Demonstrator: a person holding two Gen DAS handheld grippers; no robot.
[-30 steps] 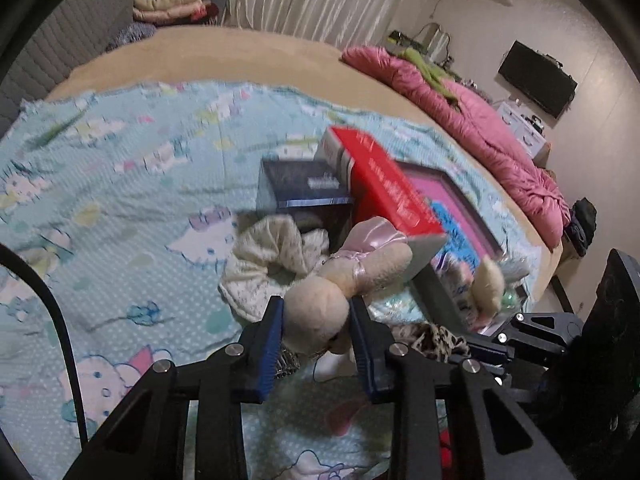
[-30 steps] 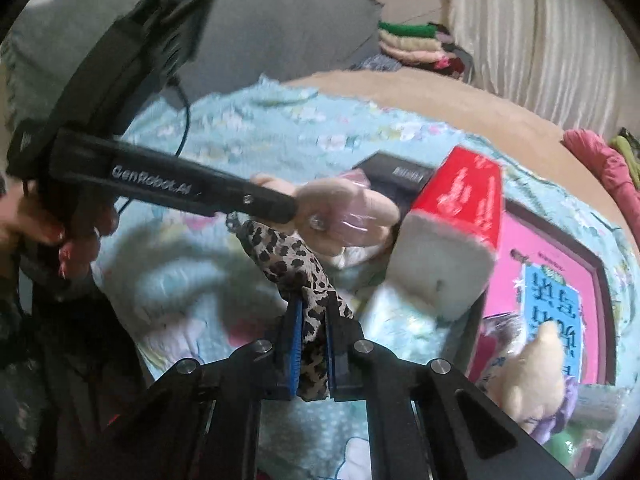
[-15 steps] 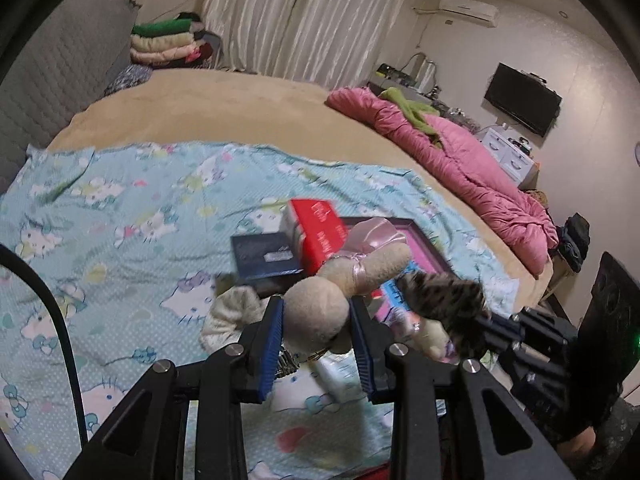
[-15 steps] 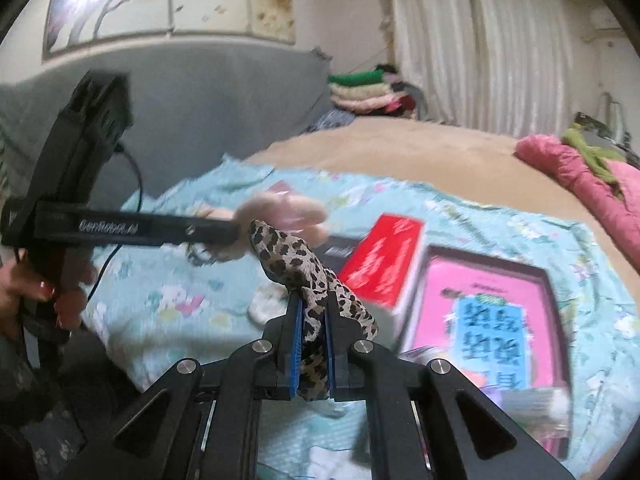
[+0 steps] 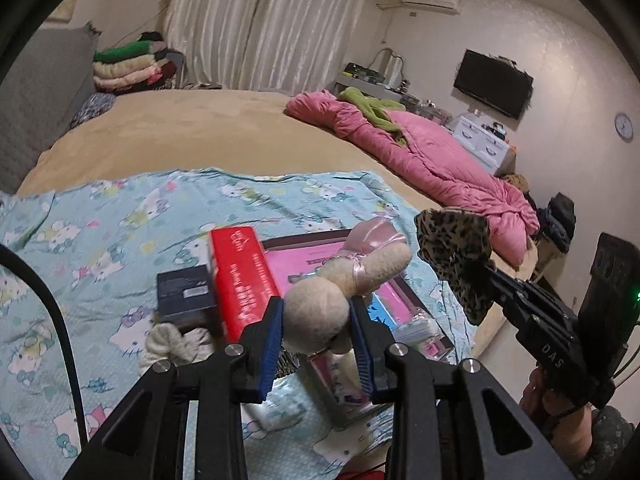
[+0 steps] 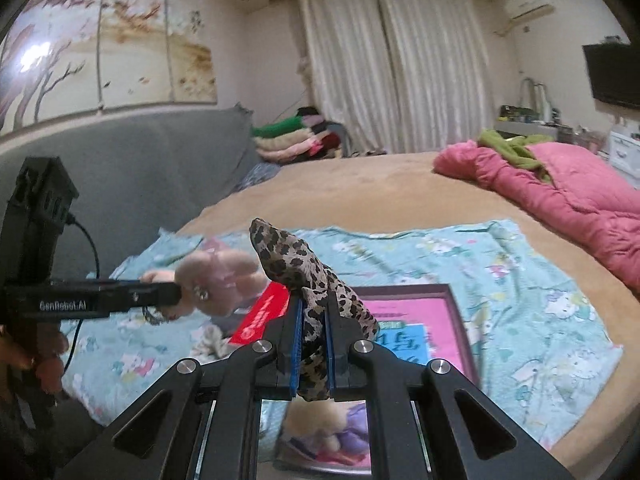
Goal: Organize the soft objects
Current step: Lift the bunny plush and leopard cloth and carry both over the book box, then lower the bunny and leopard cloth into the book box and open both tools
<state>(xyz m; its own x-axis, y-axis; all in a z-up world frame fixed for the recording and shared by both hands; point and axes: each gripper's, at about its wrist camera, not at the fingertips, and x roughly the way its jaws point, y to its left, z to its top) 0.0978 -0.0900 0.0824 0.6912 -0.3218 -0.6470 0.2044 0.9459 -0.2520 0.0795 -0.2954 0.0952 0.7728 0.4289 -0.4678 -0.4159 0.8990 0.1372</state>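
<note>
The left tool [image 5: 317,334] grips a cream plush toy [image 5: 344,284] by its head, held above the bed's near edge. The right tool [image 6: 313,344] is clamped tight on a leopard-print scrunchie [image 6: 296,268], also in the air. Below, a red box [image 5: 240,280] and white scrunchie [image 5: 176,342] lie on the blue printed sheet [image 5: 120,216].

The cream plush rabbit toy [image 5: 320,312] looks fuzzy, with a glossy pink satin ribbon [image 5: 374,236]. The leopard-print fabric scrunchie [image 6: 304,276] is soft matt cloth. The red cardboard box [image 5: 240,276] shines smoothly; the light-blue printed cotton sheet [image 5: 120,216] lies matt and wrinkled.
</note>
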